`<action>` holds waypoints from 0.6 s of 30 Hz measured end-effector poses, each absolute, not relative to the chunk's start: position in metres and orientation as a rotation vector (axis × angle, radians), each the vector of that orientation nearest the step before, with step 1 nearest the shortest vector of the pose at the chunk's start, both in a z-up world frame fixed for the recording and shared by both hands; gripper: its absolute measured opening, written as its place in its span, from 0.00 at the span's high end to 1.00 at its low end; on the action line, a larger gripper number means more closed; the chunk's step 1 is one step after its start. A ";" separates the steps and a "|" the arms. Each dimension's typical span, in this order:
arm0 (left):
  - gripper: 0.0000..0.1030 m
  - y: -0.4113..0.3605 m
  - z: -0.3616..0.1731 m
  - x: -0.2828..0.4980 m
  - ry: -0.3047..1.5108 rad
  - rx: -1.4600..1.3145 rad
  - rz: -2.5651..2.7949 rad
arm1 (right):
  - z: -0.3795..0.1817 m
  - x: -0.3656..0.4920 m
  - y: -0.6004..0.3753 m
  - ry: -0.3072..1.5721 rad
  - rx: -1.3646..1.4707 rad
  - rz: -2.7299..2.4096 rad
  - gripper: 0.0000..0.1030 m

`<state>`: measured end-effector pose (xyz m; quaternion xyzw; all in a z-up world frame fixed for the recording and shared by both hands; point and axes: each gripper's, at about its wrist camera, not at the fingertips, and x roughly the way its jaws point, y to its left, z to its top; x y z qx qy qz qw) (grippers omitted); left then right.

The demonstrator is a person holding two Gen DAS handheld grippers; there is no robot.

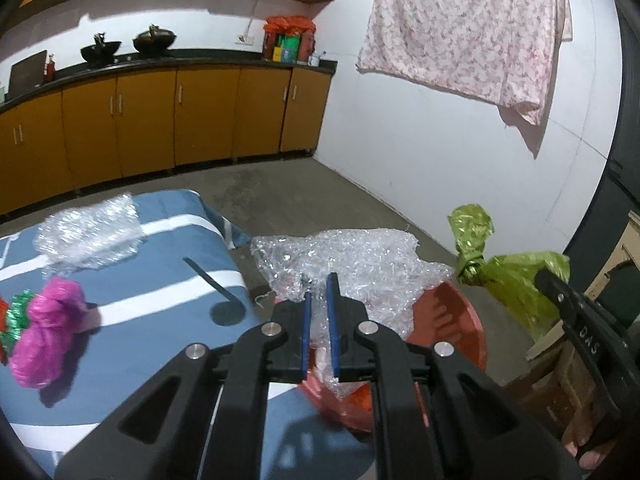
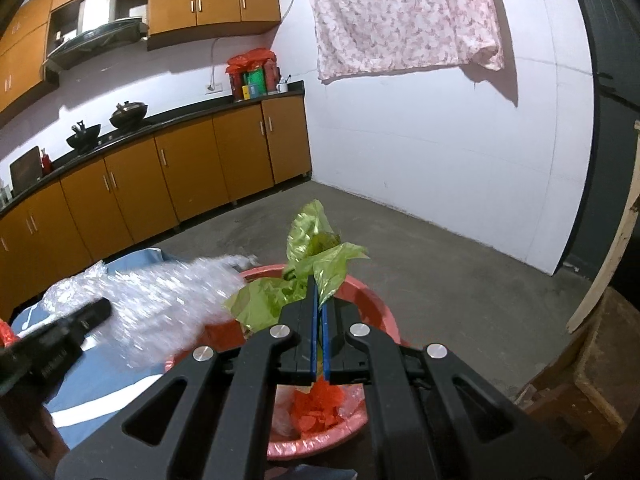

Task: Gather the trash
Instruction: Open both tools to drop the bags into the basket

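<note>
Left gripper (image 1: 320, 292) is clamped on a sheet of bubble wrap (image 1: 360, 268), holding it over the red basin (image 1: 460, 320) beside the blue-striped bed (image 1: 160, 320). Right gripper (image 2: 319, 300) is pinched tight on a crumpled green foil wrapper (image 2: 316, 256), also above the basin (image 2: 384, 320). Both items look near weightless, soft and crinkly; probably slippery film, so grab a bunched fold, not a flat edge. Left on the bed: another bubble wrap piece (image 1: 88, 232) and a pink wrapper ball (image 1: 48, 332), best taken at its twisted knot.
</note>
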<state>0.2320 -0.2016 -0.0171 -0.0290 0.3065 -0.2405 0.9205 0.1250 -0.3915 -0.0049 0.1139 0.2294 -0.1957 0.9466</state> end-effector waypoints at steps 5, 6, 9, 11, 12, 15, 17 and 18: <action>0.60 -0.205 -0.034 0.235 0.660 -0.057 -0.495 | -0.020 0.135 -0.396 0.514 0.243 -0.372 0.72; 0.60 -0.202 -0.036 0.235 0.661 -0.055 -0.494 | -0.022 0.132 -0.395 0.512 0.242 -0.370 0.66; 0.55 -0.193 -0.038 0.236 0.657 -0.049 -0.474 | -0.025 0.129 -0.395 0.513 0.240 -0.378 0.57; 0.48 -0.184 -0.038 0.235 0.650 -0.053 -0.457 | -0.026 0.127 -0.396 0.517 0.246 -0.380 0.55; 0.47 -0.181 -0.037 0.235 0.647 -0.055 -0.450 | -0.027 0.126 -0.395 0.521 0.247 -0.384 0.53; 0.40 -0.166 -0.037 0.232 0.637 -0.059 -0.418 | -0.029 0.125 -0.393 0.530 0.248 -0.392 0.51; 0.36 -0.156 -0.037 0.229 0.637 -0.062 -0.404 | -0.028 0.125 -0.392 0.536 0.252 -0.391 0.51; 0.35 -0.150 -0.038 0.226 0.636 -0.063 -0.393 | -0.027 0.125 -0.390 0.537 0.253 -0.389 0.51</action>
